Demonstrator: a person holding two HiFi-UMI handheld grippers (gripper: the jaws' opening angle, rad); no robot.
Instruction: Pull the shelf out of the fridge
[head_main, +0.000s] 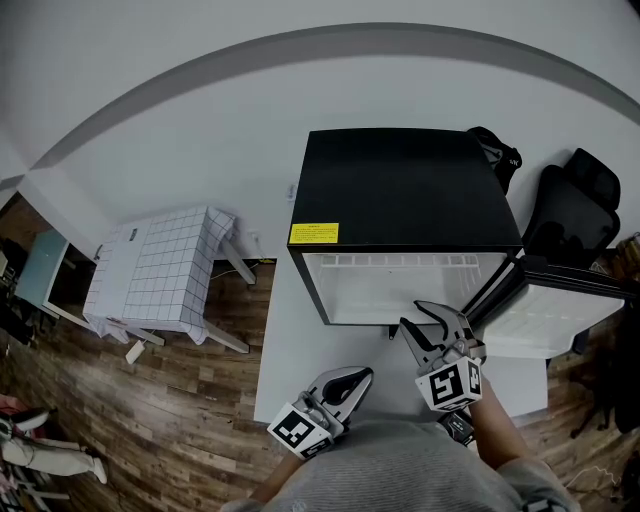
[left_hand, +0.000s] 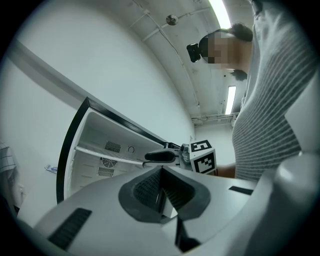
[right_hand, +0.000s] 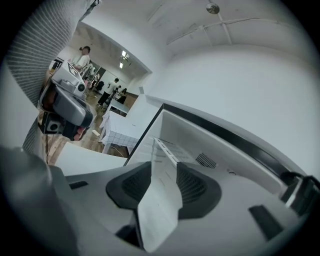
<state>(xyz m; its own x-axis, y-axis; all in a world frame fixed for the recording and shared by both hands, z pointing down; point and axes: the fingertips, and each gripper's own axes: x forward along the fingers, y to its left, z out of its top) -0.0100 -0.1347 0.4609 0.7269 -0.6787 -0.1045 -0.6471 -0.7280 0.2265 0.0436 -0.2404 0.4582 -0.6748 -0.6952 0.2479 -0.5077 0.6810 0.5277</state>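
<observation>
The shelf (right_hand: 159, 197) is being carried inside the fridge (head_main: 400, 190). It is lying flat across the white cavity, with its front edge facing the opening. The fridge is standing toward the far edge of the white worktop (head_main: 290, 345), and the fridge door (head_main: 560, 310) is being held wide open over the worktop's right side.

The right tool (head_main: 412, 314) is being held at the fridge's mouth, and its jaws are standing apart with the shelf's front edge lying between them. The pads (right_hand: 196, 186) are sitting close on either side of the pale plate but are not seen to be pressing on it. The left tool (head_main: 362, 378) is being held low over the near edge of the worktop, close to the person's body. Its jaws are pressed together with nothing between them.

The step in hand is judged to be the taking hold of the shelf, since the shelf is not yet being drawn out. For the next move, the right tool's jaws are being called on to close firmly on the front edge. The shelf then needs to be drawn straight toward the near edge of the worktop and kept level, so that it is not jammed against the side walls. The left tool is likely being kept free to support the shelf as it comes clear.
</observation>
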